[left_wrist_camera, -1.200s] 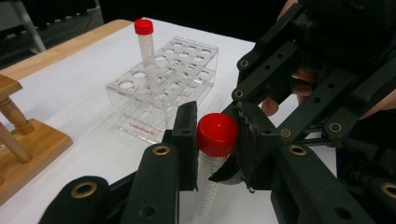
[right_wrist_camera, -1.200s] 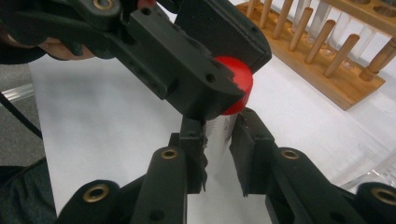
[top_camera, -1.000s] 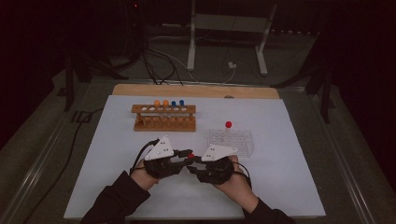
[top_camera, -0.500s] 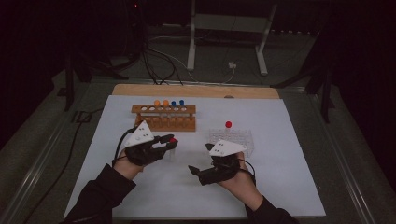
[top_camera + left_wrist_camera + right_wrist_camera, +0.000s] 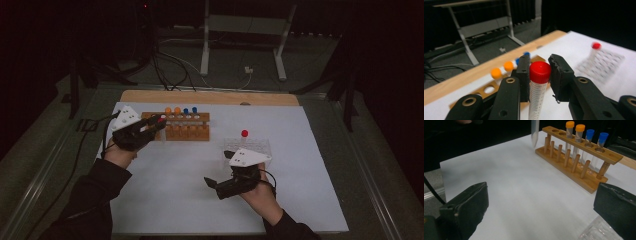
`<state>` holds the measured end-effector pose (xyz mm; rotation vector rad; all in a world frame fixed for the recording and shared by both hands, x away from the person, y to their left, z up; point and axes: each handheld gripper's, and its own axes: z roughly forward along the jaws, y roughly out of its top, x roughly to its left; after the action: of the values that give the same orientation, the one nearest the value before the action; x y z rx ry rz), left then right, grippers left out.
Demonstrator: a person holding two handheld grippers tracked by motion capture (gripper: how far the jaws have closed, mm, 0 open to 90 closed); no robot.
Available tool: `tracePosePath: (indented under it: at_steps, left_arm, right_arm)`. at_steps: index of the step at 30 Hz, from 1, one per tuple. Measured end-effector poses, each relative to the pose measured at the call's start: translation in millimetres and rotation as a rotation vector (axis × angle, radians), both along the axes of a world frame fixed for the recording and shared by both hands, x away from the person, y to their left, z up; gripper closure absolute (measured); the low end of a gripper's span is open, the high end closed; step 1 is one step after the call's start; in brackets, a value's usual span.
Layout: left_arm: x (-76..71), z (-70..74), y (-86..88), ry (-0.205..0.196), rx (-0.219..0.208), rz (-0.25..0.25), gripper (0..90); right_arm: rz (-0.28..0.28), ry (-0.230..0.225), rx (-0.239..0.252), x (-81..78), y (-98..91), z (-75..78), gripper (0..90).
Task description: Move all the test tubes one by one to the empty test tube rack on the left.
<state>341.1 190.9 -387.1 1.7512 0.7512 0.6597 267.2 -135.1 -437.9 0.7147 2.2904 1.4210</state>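
Red-capped tube (image 5: 538, 85) clamped upright between the left gripper (image 5: 150, 127) jaws, pads pressing just under the cap. It hangs over the near left end of the wooden rack (image 5: 182, 131), tip visible above the paper in the right gripper view (image 5: 534, 131), not in a hole. Nothing sits between tube and the rack's empty left holes.

Wooden rack, far left on the white sheet (image 5: 200, 200): two orange-capped tubes (image 5: 573, 135) and two blue-capped tubes (image 5: 595, 138) stand in its middle and right holes; holes at the left end are empty.

Clear plastic rack (image 5: 250, 147) to the right, well apart from the wooden one, with one red-capped tube (image 5: 244, 134) standing upright in it.

Right gripper (image 5: 217, 170) near centre, just in front of the clear rack, jaws spread wide with nothing between them; they have just been opening. Bare paper lies between it and the wooden rack.

Wooden board edge (image 5: 210, 97) along the far side of the sheet; cables and a metal stand (image 5: 245, 45) on the floor beyond.
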Motion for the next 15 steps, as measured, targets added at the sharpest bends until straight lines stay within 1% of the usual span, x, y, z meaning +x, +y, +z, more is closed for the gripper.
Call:
tracePosePath:
  at_steps: [2, 3, 5, 6, 8, 10, 11, 12, 13, 14, 15]
  left_arm:
    - [5.2, 1.4, 1.1, -0.014, -0.002, 0.028, 71.9]
    - [8.2, 2.2, 1.7, -0.014, -0.015, 0.035, 71.9]
    - [15.5, 4.2, 1.8, -0.028, -0.013, 0.062, 71.9]
    - [18.5, 5.0, 2.0, -0.024, -0.019, 0.062, 71.9]
    - [25.7, 6.6, 1.1, -0.032, -0.010, 0.086, 71.9]
    - [33.2, 7.8, 1.0, -0.030, -0.027, 0.097, 71.9]
    - [36.2, 8.2, 0.2, -0.042, -0.017, 0.112, 71.9]
    - [39.7, 8.4, 0.0, -0.044, -0.018, 0.120, 71.9]
    - [43.4, 8.5, 0.1, -0.041, -0.028, 0.124, 71.9]
    - [47.2, 8.3, 0.1, -0.049, -0.019, 0.141, 71.9]
    - [50.6, 8.2, 0.7, -0.047, -0.028, 0.148, 71.9]
  right_arm:
    - [0.004, 0.001, -0.001, 0.6, -0.4, -0.5, 0.0]
    - [0.002, 0.000, -0.004, 0.7, -0.4, -0.8, 0.0]
    - [0.008, 0.003, -0.009, 1.0, -0.3, -1.4, 0.0]
    - [0.006, 0.001, -0.009, 0.6, 0.0, -1.6, 0.0]
    - [0.011, 0.004, -0.010, 0.3, 0.2, -1.5, 0.0]
    - [0.014, 0.001, -0.009, -0.1, -0.2, -0.8, 0.0]
    - [0.014, 0.003, -0.012, 0.0, -0.2, -0.6, 0.0]
    - [0.013, -0.001, -0.017, -0.1, -0.3, -0.5, 0.0]
    - [0.016, -0.001, -0.013, -0.1, -0.7, -0.5, 0.0]
    - [0.017, 0.001, -0.013, -0.1, -0.9, -0.5, 0.0]
    - [0.016, -0.001, -0.013, -0.1, -1.2, -0.5, 0.0]
